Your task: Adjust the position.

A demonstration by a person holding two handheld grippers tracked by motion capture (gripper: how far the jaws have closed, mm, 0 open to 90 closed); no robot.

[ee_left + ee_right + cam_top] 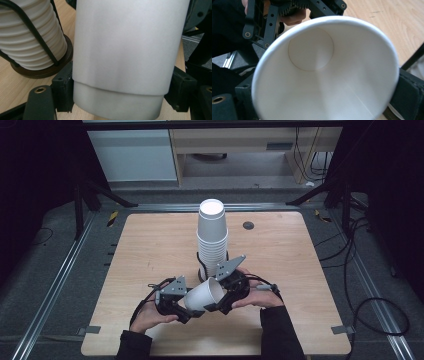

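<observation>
Paper cup point(203, 294), white and lying tilted, sits gripped between both my pairs of jaws: my left gripper point(181, 307) clamps its narrow base end, my right gripper point(223, 296) pinches its open rim. Just beyond my left jaws stands a tall stack of cups point(212, 237) in a black wire holder point(47, 70) on the wooden table point(150, 245).
</observation>
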